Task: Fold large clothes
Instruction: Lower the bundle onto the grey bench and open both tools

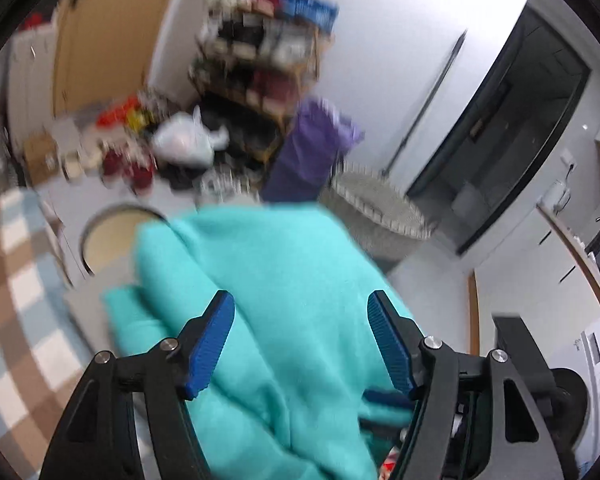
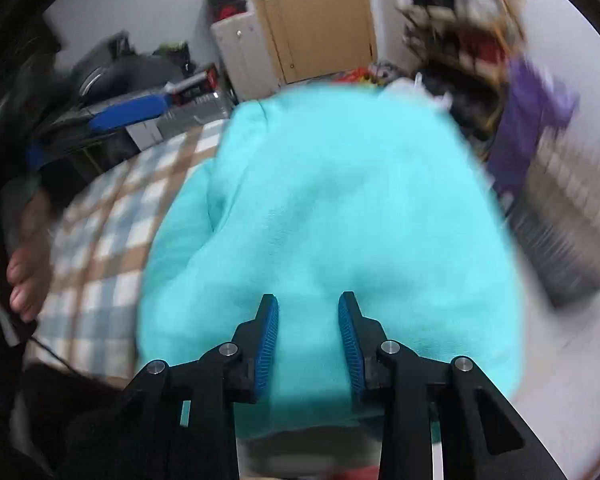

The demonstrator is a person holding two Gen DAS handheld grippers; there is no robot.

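Covering the surface is a cloth checked in pale blue, tan and white (image 2: 100, 240), spread under a soft turquoise fleece garment (image 2: 324, 208) that lies bunched in one heap and fills the middle of both wrist views. Around it the room shows white walls, a light wooden door (image 2: 320, 20), a dark doorway (image 1: 500, 132) and a crowded wooden shelf rack (image 1: 260, 52), its contents too blurred to count. Beside the rack a purple cloth (image 1: 316, 144) hangs over the rim of one pale woven basket (image 1: 380, 208); what is inside cannot be seen. One round cream lid or tub (image 1: 108, 240) shows just past the garment. The left claw (image 1: 300, 344) stands apart over the fleece, pads clear of it. The right claw (image 2: 308, 344) is narrower, with fleece between its blue pads; whether they pinch it cannot be told.
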